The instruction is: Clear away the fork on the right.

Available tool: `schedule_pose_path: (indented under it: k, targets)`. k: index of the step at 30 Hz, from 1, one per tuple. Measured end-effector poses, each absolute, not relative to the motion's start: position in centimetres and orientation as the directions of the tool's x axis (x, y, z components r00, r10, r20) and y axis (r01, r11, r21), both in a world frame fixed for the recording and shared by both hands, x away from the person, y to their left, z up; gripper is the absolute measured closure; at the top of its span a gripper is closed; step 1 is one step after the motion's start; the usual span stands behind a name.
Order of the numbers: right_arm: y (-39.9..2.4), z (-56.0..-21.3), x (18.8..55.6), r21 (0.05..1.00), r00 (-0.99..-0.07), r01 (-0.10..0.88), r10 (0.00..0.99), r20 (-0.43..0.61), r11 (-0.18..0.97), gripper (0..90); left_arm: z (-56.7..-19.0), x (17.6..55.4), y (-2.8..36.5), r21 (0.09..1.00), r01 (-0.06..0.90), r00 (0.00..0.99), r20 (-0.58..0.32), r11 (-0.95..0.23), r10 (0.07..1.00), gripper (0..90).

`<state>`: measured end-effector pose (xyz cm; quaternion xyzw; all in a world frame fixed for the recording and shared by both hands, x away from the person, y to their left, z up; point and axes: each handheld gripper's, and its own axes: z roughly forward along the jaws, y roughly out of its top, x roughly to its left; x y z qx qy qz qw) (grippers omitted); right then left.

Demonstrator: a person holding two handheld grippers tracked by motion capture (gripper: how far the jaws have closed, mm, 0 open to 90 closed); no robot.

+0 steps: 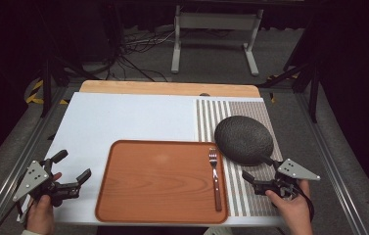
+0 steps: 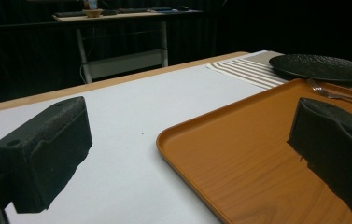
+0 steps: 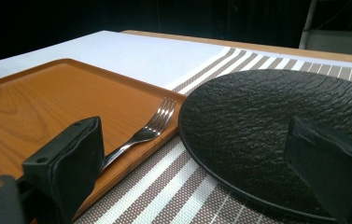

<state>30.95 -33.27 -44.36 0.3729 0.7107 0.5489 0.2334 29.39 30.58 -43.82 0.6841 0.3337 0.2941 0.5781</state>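
An orange-brown tray (image 1: 157, 181) lies on the white tabletop at front centre, with a fork (image 1: 215, 181) along its right side, tines pointing away. A round black textured plate (image 1: 243, 139) rests on a striped placemat (image 1: 236, 196) to the tray's right. My left gripper (image 1: 74, 165) is open just left of the tray, with nothing between its fingers. In the left gripper view the tray (image 2: 257, 154) sits under the right jaw. My right gripper (image 1: 259, 168) is open at the plate's near edge. In the right gripper view the fork (image 3: 155, 123) and plate (image 3: 267, 121) lie between the jaws.
White sheeting (image 1: 123, 117) covers most of the table, and a wooden strip (image 1: 172, 88) shows along the far edge. A white-legged stand (image 1: 216, 34) and cables (image 1: 133, 54) are on the floor beyond. Metal rails run along both sides of the table.
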Motion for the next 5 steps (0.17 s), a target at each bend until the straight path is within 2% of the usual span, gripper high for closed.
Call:
schedule_pose_path:
  k: [5]
  targets:
    - [-33.35,-44.46,31.08,0.954,-0.611,0.279,0.787,0.09,0.108,5.9,-43.86,29.41,30.69,0.987,0.122,0.601,0.011,-0.105,0.799,0.2]
